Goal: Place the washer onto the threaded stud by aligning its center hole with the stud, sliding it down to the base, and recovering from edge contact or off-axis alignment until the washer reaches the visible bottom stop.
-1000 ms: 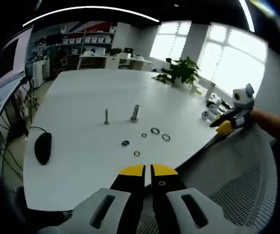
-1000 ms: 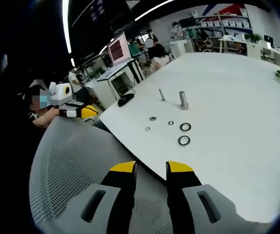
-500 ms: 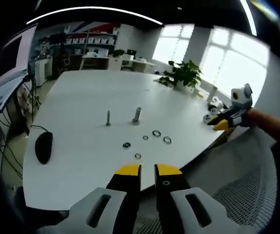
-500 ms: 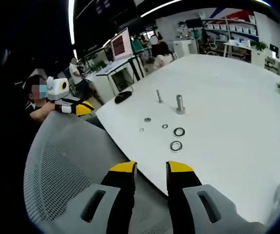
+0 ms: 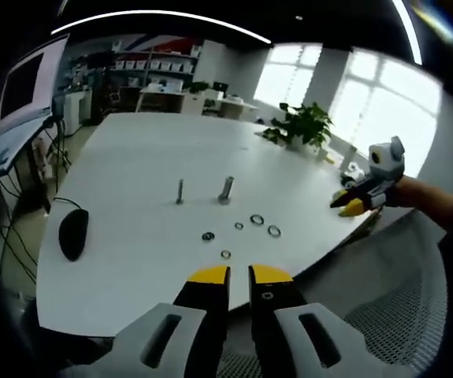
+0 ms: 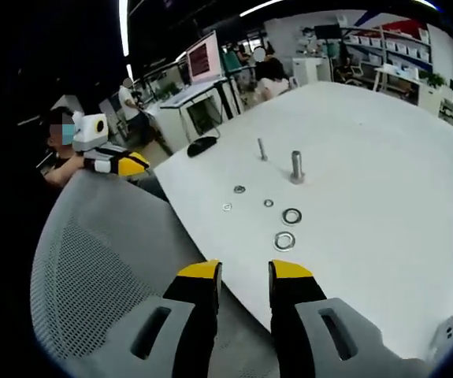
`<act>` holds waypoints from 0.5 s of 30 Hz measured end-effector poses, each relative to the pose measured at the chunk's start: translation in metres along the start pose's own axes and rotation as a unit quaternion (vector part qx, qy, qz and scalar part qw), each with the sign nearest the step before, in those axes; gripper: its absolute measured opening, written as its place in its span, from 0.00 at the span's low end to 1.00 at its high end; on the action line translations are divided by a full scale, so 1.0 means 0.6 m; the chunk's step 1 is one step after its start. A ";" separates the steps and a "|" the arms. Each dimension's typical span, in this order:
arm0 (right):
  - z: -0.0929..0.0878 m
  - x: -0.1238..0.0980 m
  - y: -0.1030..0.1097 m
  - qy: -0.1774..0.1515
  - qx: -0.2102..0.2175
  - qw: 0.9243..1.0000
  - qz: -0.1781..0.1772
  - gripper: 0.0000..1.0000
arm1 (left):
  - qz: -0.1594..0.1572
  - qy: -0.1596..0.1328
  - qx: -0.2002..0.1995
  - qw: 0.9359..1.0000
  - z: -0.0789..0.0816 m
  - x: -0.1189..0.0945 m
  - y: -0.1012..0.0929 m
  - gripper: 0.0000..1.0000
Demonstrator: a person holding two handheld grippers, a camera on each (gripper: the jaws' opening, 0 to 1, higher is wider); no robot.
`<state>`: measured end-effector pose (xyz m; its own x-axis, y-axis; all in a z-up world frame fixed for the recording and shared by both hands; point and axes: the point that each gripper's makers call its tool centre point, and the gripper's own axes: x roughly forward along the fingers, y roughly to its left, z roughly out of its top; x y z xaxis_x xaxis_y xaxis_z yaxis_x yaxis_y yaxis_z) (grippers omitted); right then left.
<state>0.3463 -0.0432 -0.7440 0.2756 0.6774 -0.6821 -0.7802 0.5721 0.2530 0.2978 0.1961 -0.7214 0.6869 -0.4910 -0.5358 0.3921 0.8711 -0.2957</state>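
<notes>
Your left gripper (image 5: 239,274) now has its jaws nearly together with nothing between them; a second ago they were pressed closer. Your right gripper (image 6: 245,270) keeps its jaws apart a little and holds nothing. Both have come slightly nearer to the table (image 5: 131,150). The washers (image 6: 284,240) lie flat on the table as before, just beside the thick stud (image 6: 296,166), none on it. The thin stud (image 6: 262,149) stands upright near it. The mouse (image 5: 72,234) has not moved.
</notes>
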 end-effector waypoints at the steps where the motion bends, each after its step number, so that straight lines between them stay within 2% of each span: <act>1: 0.001 0.002 -0.002 0.003 -0.001 1.000 -0.001 0.26 | 0.001 0.001 0.000 1.000 0.000 0.000 0.000 0.07; 6: 0.004 0.008 -0.007 0.006 0.008 1.000 -0.007 0.26 | 0.001 -0.004 -0.003 1.000 0.002 0.000 0.002 0.06; 15: -0.004 0.026 -0.010 0.030 -0.007 0.999 -0.007 0.26 | -0.001 -0.003 -0.011 1.000 -0.001 0.000 0.004 0.05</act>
<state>0.3537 -0.0372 -0.7577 0.2517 0.6405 -0.7256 -0.7846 0.5740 0.2345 0.2982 0.1982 -0.7226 0.6899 -0.4929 -0.5302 0.3802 0.8700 -0.3140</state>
